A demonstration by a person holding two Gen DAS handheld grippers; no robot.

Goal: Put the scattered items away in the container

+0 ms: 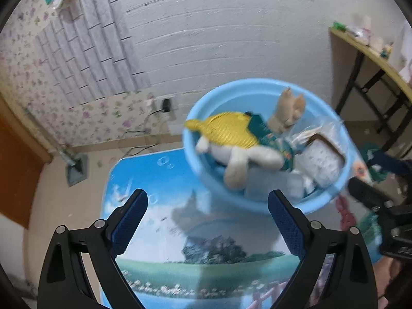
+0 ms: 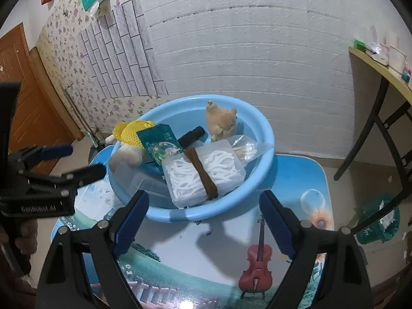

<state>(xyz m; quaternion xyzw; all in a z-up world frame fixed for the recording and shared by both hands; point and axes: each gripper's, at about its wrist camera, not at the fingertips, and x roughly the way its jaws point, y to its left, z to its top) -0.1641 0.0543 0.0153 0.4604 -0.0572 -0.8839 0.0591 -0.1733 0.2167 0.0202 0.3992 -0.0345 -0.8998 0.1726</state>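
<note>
Sitting on table: the blue basin (image 2: 260,126) rests on the printed tabletop (image 2: 291,180), toward its far edge, close to the white brick wall (image 2: 244,51).
Basin contents: a plush toy with a yellow back (image 1: 231,131) lies across the left rim, one end poking out over the edge; a tan plush (image 2: 222,121) sits at the back; a teal packet (image 2: 161,144), a brown-handled tool with a black head (image 2: 199,164), a clear box of white strands (image 2: 206,172) and a bag of cotton swabs (image 2: 247,150) fill the rest.
Left gripper (image 1: 207,221): fingers spread wide, holding nothing, hovering above the bare tabletop just short of the basin's near rim.
Right gripper (image 2: 203,221): fingers spread wide, holding nothing, also near the basin's front rim.
Open room: bare tabletop lies between both grippers and the basin; the right-hand corner of the table is rounded.
Surroundings: a folding table (image 2: 381,72) stands to the right, a green bin (image 2: 381,219) on the floor below it, a wooden door (image 2: 23,97) to the left.
</note>
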